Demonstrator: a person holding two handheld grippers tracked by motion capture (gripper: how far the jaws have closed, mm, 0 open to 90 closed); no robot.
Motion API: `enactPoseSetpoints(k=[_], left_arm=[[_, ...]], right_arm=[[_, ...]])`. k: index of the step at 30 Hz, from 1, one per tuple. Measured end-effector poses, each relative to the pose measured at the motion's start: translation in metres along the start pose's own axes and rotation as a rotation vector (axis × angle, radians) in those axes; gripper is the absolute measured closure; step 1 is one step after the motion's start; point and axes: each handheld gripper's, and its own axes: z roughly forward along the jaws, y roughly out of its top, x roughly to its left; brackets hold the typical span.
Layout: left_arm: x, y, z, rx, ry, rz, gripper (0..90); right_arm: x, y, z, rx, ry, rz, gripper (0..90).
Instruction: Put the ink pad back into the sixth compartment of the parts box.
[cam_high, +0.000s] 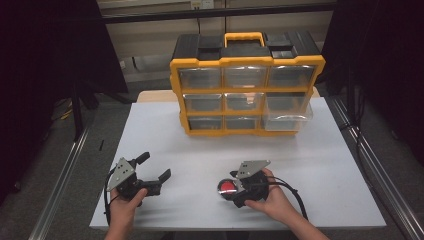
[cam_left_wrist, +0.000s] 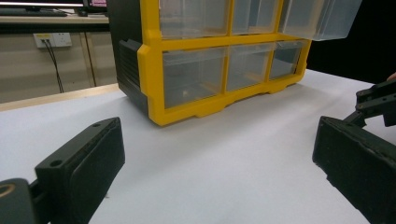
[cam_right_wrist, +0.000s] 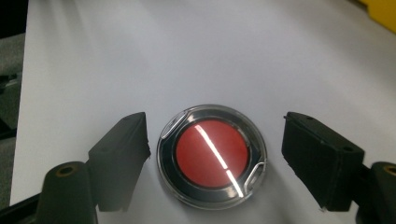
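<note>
- Between the jaws of the right gripper (cam_right_wrist: 215, 154) lies a round compact (cam_right_wrist: 212, 155), flat on the white counter (cam_right_wrist: 261, 56), its clear lid and red centre facing straight up.
- Being round, the compact has no long axis; two small tabs on its rim sit at opposite ends of a diagonal in the right gripper view.
- That gripper's jaws stand fairly wide, one on each side of the compact; the left jaw is just beside the rim, the right jaw stays apart from it, and neither pad presses on it.
- From above, the compact (cam_high: 227, 188) sits well in front of the yellow drawer organizer (cam_high: 246, 85), slightly left of its middle, near the counter's near edge, with the right gripper (cam_high: 231, 189) over it.
- The left gripper (cam_high: 155, 167) is well to the left of the compact, jaws spread wide with nothing between them, pointing toward the organizer.
</note>
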Motion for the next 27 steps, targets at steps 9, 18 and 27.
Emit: enactPoseSetpoints(k=[9,18,27], left_arm=[[-0.001,0.0,0.0,-0.003,0.003,-0.012,2.5],[-0.001,0.0,0.0,-0.004,0.0,-0.007,2.6],[0.0,0.0,-0.001,-0.003,-0.002,-0.002,2.6]], right_arm=[[0.003,-0.001,0.007,0.06,-0.008,-0.036,28.1],[0.002,0.002,0.011,0.111,0.005,-0.025,29.8],[0.001,0.003,0.011,0.115,0.012,-0.021,30.0]])
